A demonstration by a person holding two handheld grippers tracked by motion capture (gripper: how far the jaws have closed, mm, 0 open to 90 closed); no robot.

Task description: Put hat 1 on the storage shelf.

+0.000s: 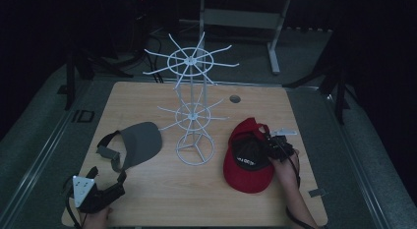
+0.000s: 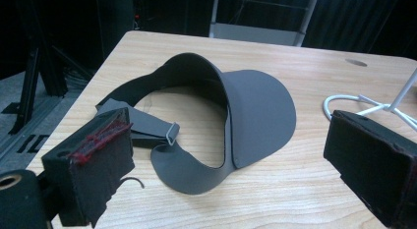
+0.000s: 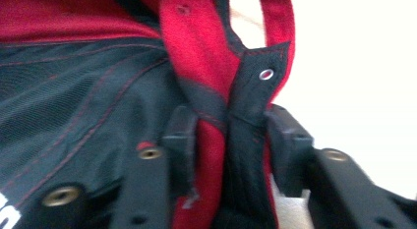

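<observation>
The red cap lies upside down by the white rack, the right gripper pinches its edge, and next it probably needs lifting to a hook.

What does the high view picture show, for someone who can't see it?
The right gripper has its jaws closed on the side of a red cap lying upside down on a wooden table. A white wire rack stands mid-table, and the left gripper rests open near a grey visor.
</observation>
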